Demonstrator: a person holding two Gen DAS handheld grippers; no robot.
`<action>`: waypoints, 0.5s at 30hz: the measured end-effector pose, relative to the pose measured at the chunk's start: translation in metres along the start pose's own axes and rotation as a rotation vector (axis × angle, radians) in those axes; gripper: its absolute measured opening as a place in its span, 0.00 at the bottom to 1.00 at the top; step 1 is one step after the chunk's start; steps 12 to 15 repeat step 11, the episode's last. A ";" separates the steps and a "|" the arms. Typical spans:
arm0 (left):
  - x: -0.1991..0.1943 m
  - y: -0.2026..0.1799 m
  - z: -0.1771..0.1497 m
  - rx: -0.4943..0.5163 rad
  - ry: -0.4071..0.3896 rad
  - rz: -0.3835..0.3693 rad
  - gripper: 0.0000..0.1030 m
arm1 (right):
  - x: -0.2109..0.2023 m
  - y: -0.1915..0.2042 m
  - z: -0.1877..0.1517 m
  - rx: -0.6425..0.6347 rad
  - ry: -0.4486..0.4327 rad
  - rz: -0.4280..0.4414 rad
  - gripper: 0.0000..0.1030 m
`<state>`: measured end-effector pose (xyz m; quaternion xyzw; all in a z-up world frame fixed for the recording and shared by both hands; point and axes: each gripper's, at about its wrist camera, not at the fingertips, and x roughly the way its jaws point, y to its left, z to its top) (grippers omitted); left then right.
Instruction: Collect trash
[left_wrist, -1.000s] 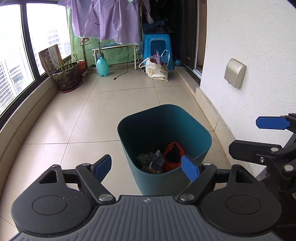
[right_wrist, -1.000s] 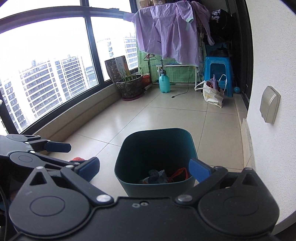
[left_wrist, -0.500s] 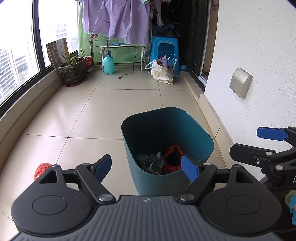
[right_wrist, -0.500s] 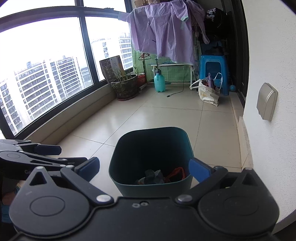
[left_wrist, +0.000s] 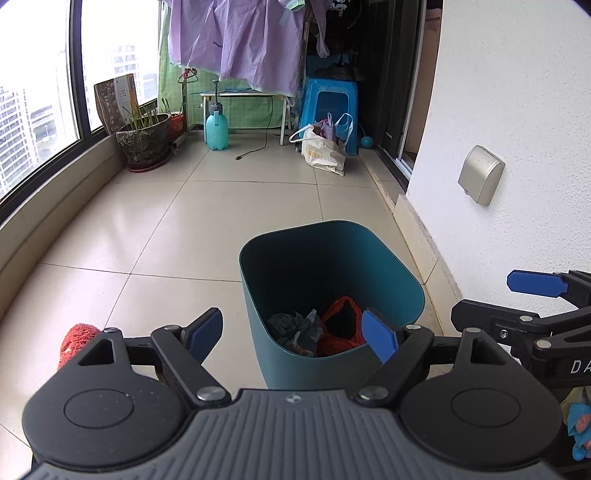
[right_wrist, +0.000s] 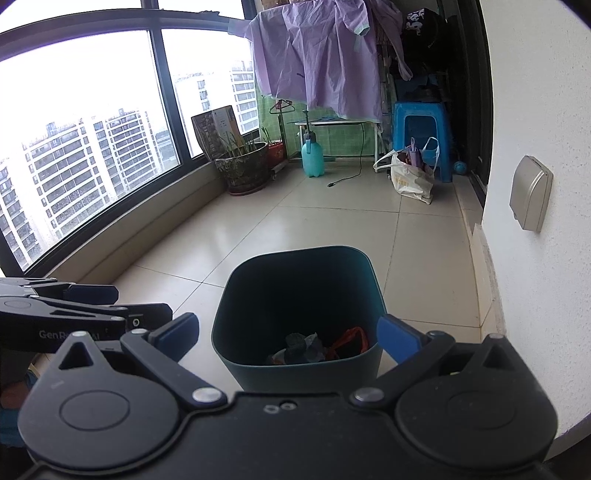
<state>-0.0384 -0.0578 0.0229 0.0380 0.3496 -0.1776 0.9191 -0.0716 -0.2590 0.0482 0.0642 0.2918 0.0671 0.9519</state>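
A teal trash bin (left_wrist: 402, 280) stands on the tiled floor by the white wall; it also shows in the right wrist view (right_wrist: 295, 373). Inside lie a red net bag (left_wrist: 341, 325) and grey crumpled trash (left_wrist: 295, 326). My left gripper (left_wrist: 293, 330) is open and empty, just in front of the bin. My right gripper (right_wrist: 290, 330) is open and empty, also in front of the bin; it shows at the right edge of the left wrist view (left_wrist: 535, 295). A red fuzzy item (left_wrist: 75, 338) lies on the floor left of my left gripper, partly hidden.
White wall with a grey socket cover (left_wrist: 480, 179) on the right. Low window ledge (right_wrist: 129, 236) on the left. At the far end stand a plant pot (left_wrist: 144, 142), a teal spray bottle (left_wrist: 216, 127), a white bag (left_wrist: 323, 151) and a blue stool (left_wrist: 330, 107).
Both grippers have drawn back and lifted a little from the bin, so it sits lower in view. The red fuzzy item has come into view at the left. Jaws stay open.
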 end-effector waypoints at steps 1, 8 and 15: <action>0.000 0.000 0.000 0.000 -0.003 -0.003 0.80 | 0.000 0.000 0.000 -0.001 0.000 0.000 1.00; -0.002 0.001 -0.001 -0.001 -0.012 0.008 0.80 | 0.002 0.001 0.001 0.024 0.016 -0.011 1.00; -0.003 0.002 -0.002 -0.011 -0.013 -0.002 0.80 | 0.001 0.002 0.000 0.029 0.020 -0.015 1.00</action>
